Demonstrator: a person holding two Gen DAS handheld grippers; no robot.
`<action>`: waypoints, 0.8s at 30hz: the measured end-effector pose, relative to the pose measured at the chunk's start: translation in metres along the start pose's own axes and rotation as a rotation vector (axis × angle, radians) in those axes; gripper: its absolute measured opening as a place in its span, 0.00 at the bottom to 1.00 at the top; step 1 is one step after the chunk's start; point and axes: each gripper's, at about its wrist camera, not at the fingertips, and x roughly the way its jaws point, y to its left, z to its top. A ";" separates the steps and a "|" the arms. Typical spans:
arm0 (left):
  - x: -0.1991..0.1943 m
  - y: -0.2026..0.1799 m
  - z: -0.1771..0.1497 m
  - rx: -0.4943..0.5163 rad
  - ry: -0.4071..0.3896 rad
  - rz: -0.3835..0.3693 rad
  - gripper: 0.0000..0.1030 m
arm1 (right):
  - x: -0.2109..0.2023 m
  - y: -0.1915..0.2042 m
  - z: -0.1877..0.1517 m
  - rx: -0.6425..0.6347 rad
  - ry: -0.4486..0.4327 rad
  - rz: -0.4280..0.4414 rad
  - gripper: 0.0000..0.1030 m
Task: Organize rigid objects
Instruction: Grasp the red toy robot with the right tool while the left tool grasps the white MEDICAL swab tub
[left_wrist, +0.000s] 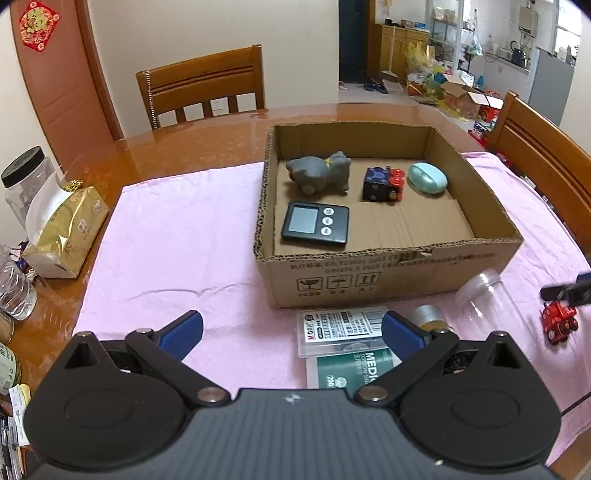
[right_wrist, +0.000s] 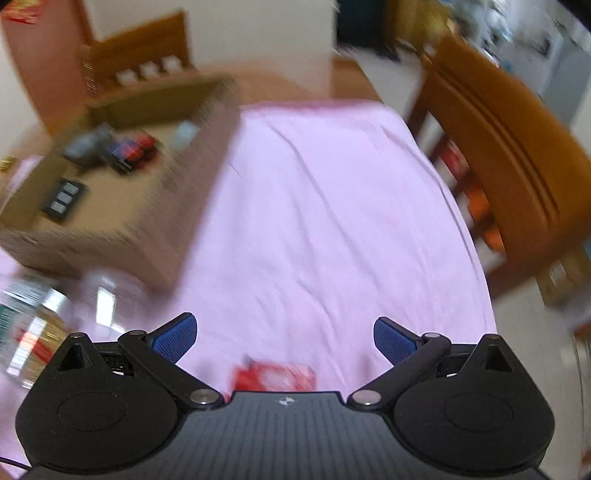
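Observation:
A cardboard box (left_wrist: 384, 269) sits on the pink cloth (left_wrist: 177, 251). It holds a grey cat figure (left_wrist: 319, 173), a black timer (left_wrist: 316, 223), a blue-and-red toy train (left_wrist: 382, 184) and a teal oval case (left_wrist: 427, 178). In front of the box lie a white card pack (left_wrist: 340, 326), a green box (left_wrist: 347, 369), a clear jar (left_wrist: 491, 302) and a red toy (left_wrist: 558, 320). My left gripper (left_wrist: 291, 332) is open above the packs. My right gripper (right_wrist: 284, 338) is open over the cloth, with the red toy (right_wrist: 273, 376) just below it; its tip (left_wrist: 565, 291) shows above the red toy.
A gold bag (left_wrist: 66, 232), a black-lidded jar (left_wrist: 22, 177) and a water bottle (left_wrist: 14, 288) stand at the table's left edge. Wooden chairs stand behind (left_wrist: 203, 88) and to the right (left_wrist: 539, 147). The right wrist view is motion-blurred.

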 end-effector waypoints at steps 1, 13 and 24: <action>0.000 -0.001 -0.001 0.004 0.000 -0.003 0.99 | 0.006 -0.001 -0.005 0.009 0.019 -0.008 1.00; 0.010 -0.011 -0.015 0.054 0.068 -0.090 0.99 | 0.022 0.016 -0.036 0.010 0.032 -0.066 1.00; 0.033 -0.025 -0.022 0.039 0.137 -0.129 0.99 | 0.021 0.015 -0.034 0.023 0.039 -0.069 1.00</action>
